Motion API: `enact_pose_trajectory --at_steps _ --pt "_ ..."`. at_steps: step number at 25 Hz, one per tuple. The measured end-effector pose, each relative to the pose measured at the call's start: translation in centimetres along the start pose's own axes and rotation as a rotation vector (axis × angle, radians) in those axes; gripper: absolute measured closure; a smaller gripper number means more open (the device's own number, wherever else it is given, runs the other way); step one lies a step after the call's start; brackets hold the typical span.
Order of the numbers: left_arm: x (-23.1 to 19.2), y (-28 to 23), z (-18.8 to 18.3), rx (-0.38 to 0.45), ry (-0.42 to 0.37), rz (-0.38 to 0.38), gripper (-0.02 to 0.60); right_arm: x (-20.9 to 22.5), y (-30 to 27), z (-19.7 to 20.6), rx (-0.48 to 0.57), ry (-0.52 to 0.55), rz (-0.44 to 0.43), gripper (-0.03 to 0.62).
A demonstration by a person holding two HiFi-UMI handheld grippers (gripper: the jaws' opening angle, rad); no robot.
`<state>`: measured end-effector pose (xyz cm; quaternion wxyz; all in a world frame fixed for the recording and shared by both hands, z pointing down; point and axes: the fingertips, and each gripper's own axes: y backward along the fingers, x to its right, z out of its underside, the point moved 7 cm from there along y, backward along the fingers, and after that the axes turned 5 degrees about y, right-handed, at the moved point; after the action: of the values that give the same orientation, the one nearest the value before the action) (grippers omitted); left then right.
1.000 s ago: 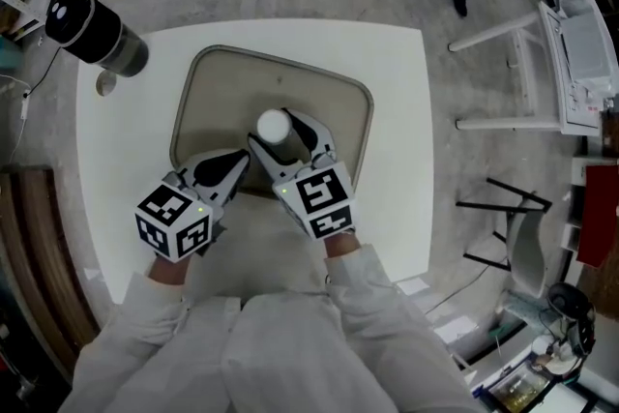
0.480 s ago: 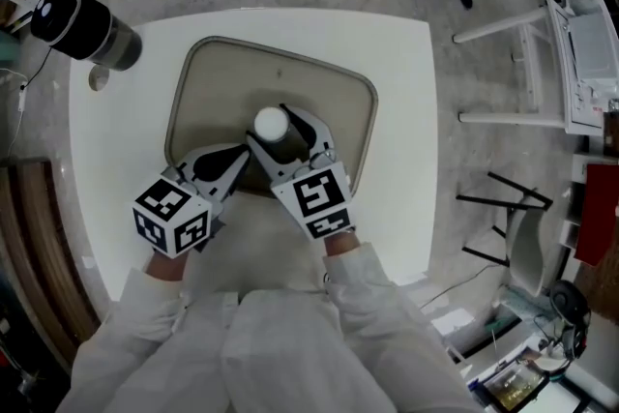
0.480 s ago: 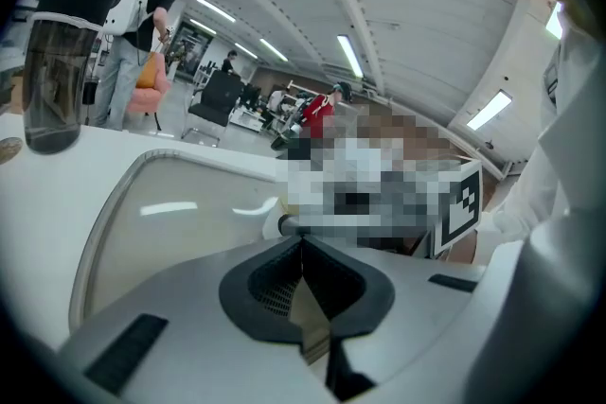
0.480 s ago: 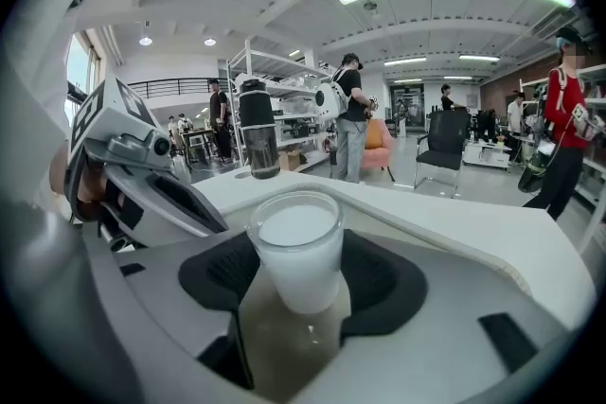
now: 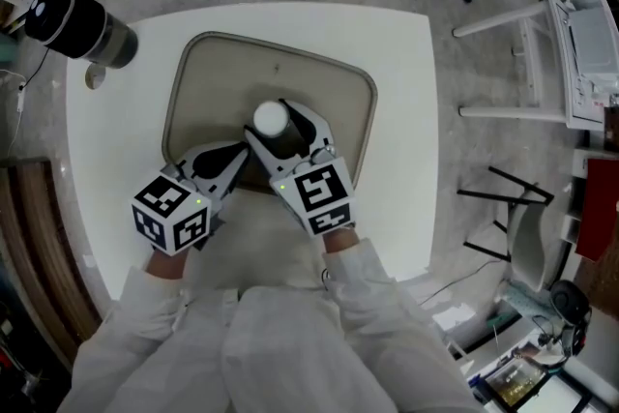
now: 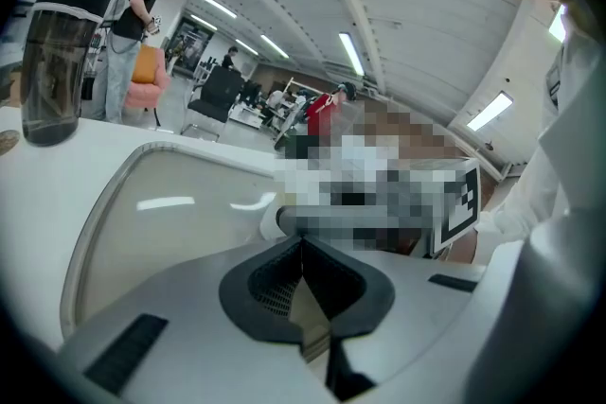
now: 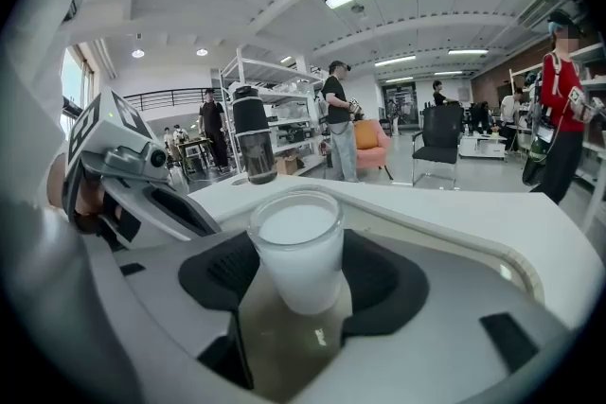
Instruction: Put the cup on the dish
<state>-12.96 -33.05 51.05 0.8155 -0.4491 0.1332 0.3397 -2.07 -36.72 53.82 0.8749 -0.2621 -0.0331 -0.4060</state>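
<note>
Right gripper [image 5: 282, 142] pinches the cup [image 7: 295, 251] between its pads, upright, over the near middle of the dish [image 5: 319, 82]. Whether the base touches the dish cannot be told. The cup interior shows plain white, contents undetermined. The dish holds nothing else. Left gripper [image 6: 303, 246] sits at the near-left rim of the dish, jaws pressed together.

Risk: releasing before the base is seated would likely tip the cup. Withdrawing the jaws at an angle could drag it toward the near rim. A dark flask [image 5: 73, 24] stands far left on the table [image 5: 397, 111].
</note>
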Motion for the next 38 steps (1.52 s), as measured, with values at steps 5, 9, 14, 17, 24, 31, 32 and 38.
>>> enact_pose_trajectory --at_steps 5,9,14,17,24,31,32,38 --pt "0.2 0.1 0.0 -0.003 -0.003 -0.007 0.572 0.1 0.0 0.5 -0.025 -0.04 -0.001 0.318" --pt "0.8 0.2 0.4 -0.001 -0.014 -0.012 0.572 0.0 0.5 1.1 -0.031 -0.047 0.002 0.318" --pt "1.2 0.9 0.5 0.009 -0.024 -0.008 0.572 -0.2 0.9 1.1 -0.036 -0.056 0.016 0.316" --pt "1.8 1.4 0.9 0.013 -0.03 -0.006 0.572 -0.3 1.4 1.6 -0.051 -0.054 0.03 0.316" --pt "4.5 3.6 1.8 0.035 -0.061 -0.002 0.572 -2.3 5.0 1.2 -0.019 -0.055 0.051 0.316" --pt "8.0 6.8 3.9 0.07 -0.113 0.013 0.572 -7.0 9.9 0.8 0.072 -0.034 0.066 0.318" --pt "8.6 7.5 4.3 0.074 -0.122 0.017 0.572 -7.9 10.8 0.6 0.093 -0.032 0.068 0.318" --pt "12.2 11.5 6.6 0.124 -0.178 0.023 0.572 -13.1 16.5 0.2 0.165 -0.013 0.071 0.318"
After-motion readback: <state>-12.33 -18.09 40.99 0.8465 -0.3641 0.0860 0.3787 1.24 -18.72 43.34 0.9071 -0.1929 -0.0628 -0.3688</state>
